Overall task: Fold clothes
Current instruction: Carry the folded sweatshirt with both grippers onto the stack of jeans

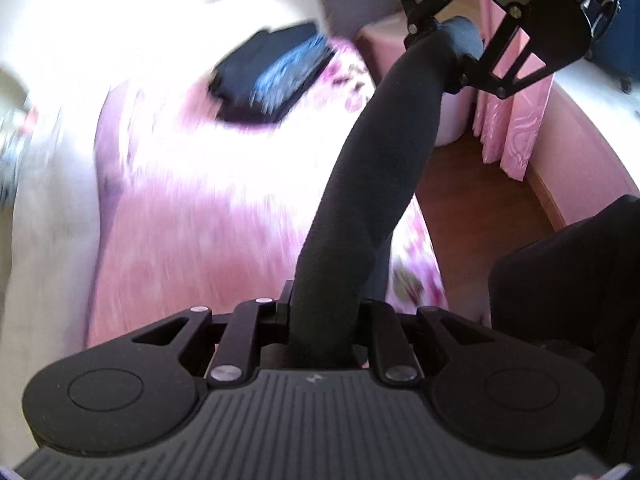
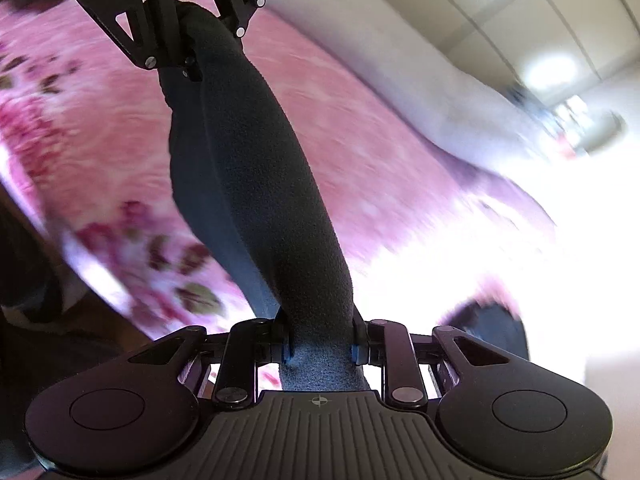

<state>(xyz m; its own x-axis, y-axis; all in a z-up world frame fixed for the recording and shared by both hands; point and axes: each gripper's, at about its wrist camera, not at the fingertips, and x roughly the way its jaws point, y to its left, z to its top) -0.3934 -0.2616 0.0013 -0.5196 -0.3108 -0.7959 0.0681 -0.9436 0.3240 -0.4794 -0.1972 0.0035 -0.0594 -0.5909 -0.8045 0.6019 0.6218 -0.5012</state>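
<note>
A dark grey fleecy garment hangs stretched like a thick band between my two grippers, above the bed. In the left wrist view my left gripper is shut on one end of it. The other end runs up to my right gripper, at the top right. In the right wrist view my right gripper pinches the garment, which rises to the left gripper at the top left. A folded dark blue pile of clothes lies farther back on the bed.
The bed has a pink flowered cover and a pale bedhead side. Wooden floor, a pink curtain and a person's dark clothing lie to the right. The pictures are blurred by motion.
</note>
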